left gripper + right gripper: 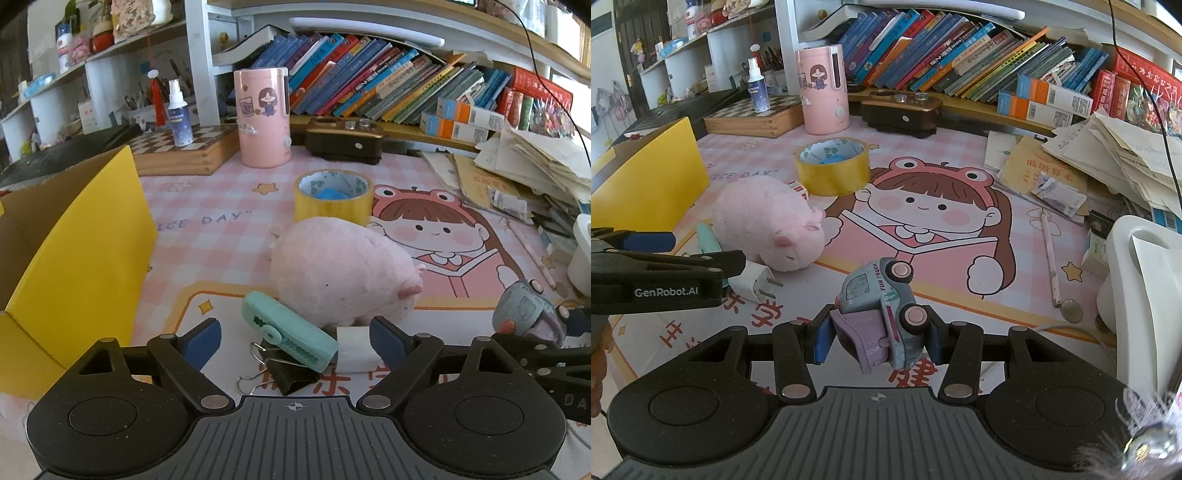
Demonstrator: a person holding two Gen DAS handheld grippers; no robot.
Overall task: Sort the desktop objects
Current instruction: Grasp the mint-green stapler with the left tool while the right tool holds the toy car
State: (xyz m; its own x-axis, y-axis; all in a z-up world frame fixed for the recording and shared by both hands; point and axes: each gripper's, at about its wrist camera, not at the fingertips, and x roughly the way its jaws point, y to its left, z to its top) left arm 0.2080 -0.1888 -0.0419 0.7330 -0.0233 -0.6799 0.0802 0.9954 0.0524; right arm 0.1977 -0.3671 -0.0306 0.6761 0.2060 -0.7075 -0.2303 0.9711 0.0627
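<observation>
Gripping a small grey-blue and lilac toy truck (882,314) marked "FUN TRUCK", the right gripper (879,338) has both blue pads pressed to the toy's sides; the truck is tilted, pink wheels facing the right-hand pad, raised above the pink cartoon-print desk mat (960,177).

Left gripper (295,341): fingers spread wide, nothing between them, low over the mat's near edge. Directly ahead of the gap:
- mint-green plastic clip (290,330), lying slantwise, resting partly on a black metal binder clip (286,371) with wire handles;
- white plug adapter (354,349), just beside the green clip on the right, touching the plush behind it; its two metal pins show in the right wrist view (753,282).

Further items on the mat:
- pink plush pig (341,267), lying on its side, just behind the clips;
- yellow roll of packing tape (334,195), standing flat beyond the plush, something blue inside its core;
- pink cylindrical container (263,116) with a cartoon girl sticker, upright near the back;
- wooden chessboard box (184,149), left of it, with a white spray bottle (179,114) standing on top;
- yellow cardboard box (74,236), open, at the left edge;
- pencil (1049,254) and a coin (1073,312), right side, touching at the pencil's near end.

Rear shelf: leaning row of books (369,85). Right: loose stack of papers (1115,155).
</observation>
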